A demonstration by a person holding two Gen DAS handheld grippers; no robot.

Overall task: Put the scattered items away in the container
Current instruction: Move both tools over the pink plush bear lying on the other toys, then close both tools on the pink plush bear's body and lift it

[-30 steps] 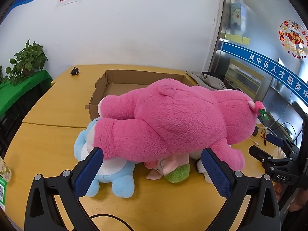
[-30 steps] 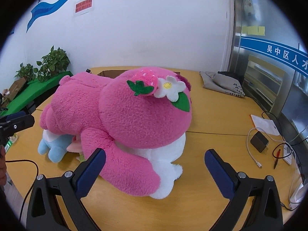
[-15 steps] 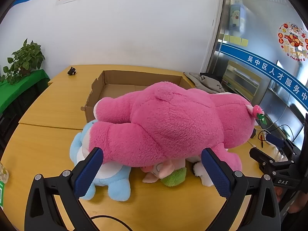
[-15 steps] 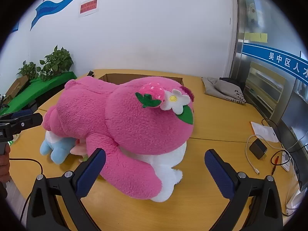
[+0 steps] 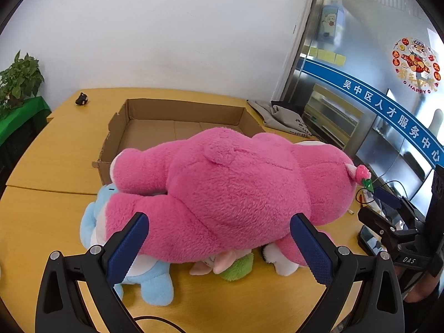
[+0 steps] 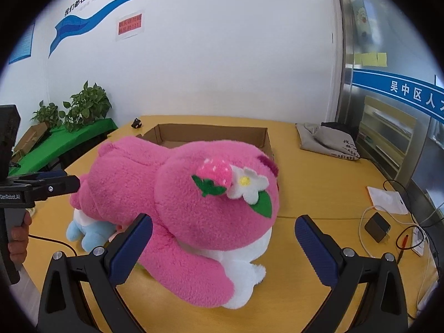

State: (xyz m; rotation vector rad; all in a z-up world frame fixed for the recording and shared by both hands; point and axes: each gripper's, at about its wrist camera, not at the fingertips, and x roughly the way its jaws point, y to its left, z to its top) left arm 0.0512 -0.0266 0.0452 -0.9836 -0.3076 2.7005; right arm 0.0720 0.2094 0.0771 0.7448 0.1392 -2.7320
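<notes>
Jaws: both released | pink bear (image 5: 236,194) atop blue plush (image 5: 149,283) | cardboard box (image 5: 177,111) behind

You get bright, even indoor light in both views, with only soft shadows under the pink plush bear (image 5: 227,194) on the yellow table (image 5: 55,149). Glare washes the glass partition (image 5: 360,63) at 2 o'clock. Focus is sharp at centre — straight lines bow toward the rim, and black vignette fills the corners.
</notes>
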